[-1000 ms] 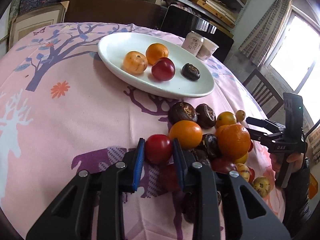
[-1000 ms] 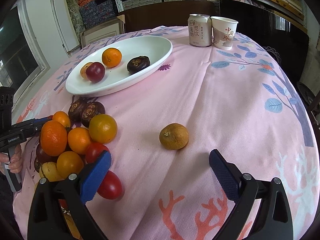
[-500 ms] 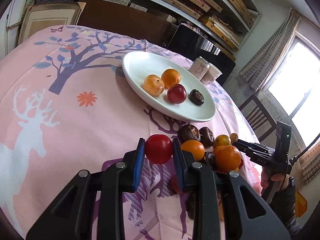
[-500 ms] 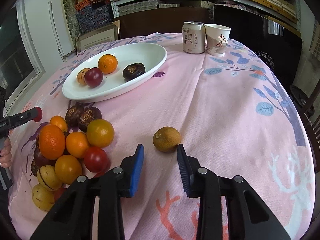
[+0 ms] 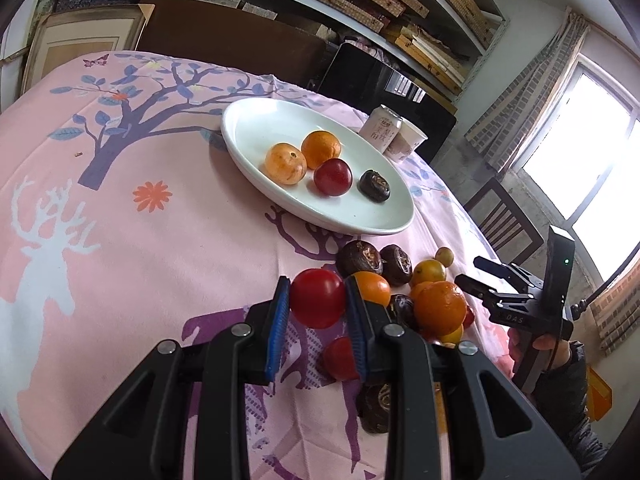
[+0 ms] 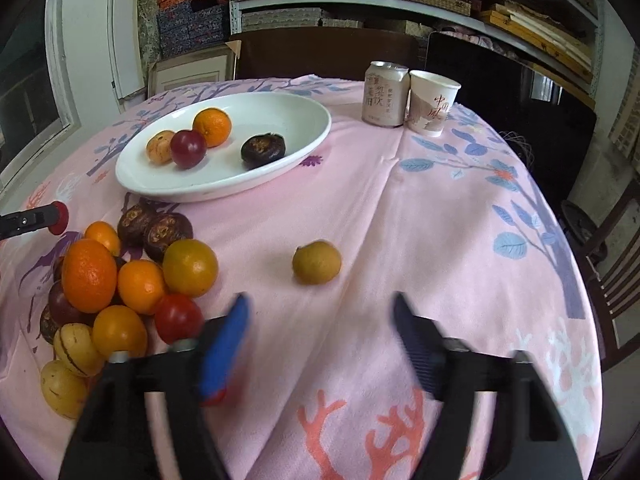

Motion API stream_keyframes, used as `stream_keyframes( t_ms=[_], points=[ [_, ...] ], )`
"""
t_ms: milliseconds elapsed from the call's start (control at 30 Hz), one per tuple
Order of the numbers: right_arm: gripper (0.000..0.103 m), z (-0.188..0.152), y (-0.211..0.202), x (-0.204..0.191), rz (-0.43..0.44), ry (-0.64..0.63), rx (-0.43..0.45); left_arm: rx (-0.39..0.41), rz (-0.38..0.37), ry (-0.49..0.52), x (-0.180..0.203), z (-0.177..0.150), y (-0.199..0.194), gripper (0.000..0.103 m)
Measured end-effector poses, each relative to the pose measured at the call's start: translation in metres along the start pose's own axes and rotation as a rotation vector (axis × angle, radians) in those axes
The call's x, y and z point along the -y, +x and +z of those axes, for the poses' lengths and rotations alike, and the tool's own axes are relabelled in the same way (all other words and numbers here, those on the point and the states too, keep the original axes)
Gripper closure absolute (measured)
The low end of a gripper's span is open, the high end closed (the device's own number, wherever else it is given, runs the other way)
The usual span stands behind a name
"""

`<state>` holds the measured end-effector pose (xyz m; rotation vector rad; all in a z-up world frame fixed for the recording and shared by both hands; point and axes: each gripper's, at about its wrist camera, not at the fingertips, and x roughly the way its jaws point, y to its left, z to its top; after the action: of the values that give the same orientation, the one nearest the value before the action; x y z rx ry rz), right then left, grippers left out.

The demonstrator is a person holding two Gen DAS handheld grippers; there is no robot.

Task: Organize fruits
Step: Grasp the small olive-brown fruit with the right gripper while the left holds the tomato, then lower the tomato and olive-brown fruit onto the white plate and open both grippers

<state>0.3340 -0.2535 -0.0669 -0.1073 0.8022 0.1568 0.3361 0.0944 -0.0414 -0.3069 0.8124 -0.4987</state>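
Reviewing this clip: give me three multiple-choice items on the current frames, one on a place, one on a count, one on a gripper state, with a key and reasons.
1. Where does the lone brown-yellow fruit lie?
A. on the white plate
B. alone on the tablecloth, apart from the pile
C. between the right gripper's pads

2. How many fruits lie on the white plate?
A. two
B. four
C. six

3. What is the left gripper doing?
A. standing open and empty
B. shut on a paper cup
C. shut on a red fruit

Key: 1 B, bare cloth surrounds it; 2 B, two orange, one dark red, one dark brown; 3 C, both blue pads press the red fruit.
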Motion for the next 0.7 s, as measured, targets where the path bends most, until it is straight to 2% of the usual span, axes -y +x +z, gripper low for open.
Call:
stream_keyframes(
  t_ms=[100,133,167,200,233,267,367,500,633,700],
  points=[
    [0.013,0.009,0.016,-0.009,-0.037,-0.064,-0.032,-0.005,0.002,0.000,-0.001,0.000,0.001,0.076],
    [0.020,0.011,0.024,-0.013,-0.045,-0.081,-0.060,-0.009,0.004,0.001,-0.001,-0.001,0.002,0.076],
    [0.029,0.012,0.030,-0.016,-0.041,-0.092,-0.087,-0.012,0.005,0.002,-0.001,-0.001,0.002,0.076],
    [0.046,0.013,0.029,-0.016,-0.017,-0.086,-0.076,-0.013,0.004,0.005,0.000,-0.001,0.003,0.076],
    [0.065,0.014,0.027,-0.017,-0.032,-0.085,-0.068,-0.013,0.002,0.009,0.000,-0.001,0.003,0.076],
    [0.072,0.014,0.027,-0.018,-0.055,-0.095,-0.058,-0.014,-0.003,0.011,0.001,-0.001,0.003,0.076],
    [0.073,0.013,0.025,-0.014,-0.032,-0.081,-0.049,-0.023,-0.014,0.011,0.002,-0.001,0.006,0.076],
    [0.074,0.012,0.011,-0.015,-0.016,-0.074,0.004,-0.035,0.004,0.034,0.006,-0.003,0.008,0.076],
    [0.074,0.017,-0.005,-0.015,0.027,-0.051,0.034,-0.002,-0.074,-0.026,0.008,0.004,0.001,0.076],
    [0.074,0.028,-0.010,-0.019,0.029,-0.070,0.039,0.003,-0.074,-0.016,0.016,0.016,0.001,0.076]
  ],
)
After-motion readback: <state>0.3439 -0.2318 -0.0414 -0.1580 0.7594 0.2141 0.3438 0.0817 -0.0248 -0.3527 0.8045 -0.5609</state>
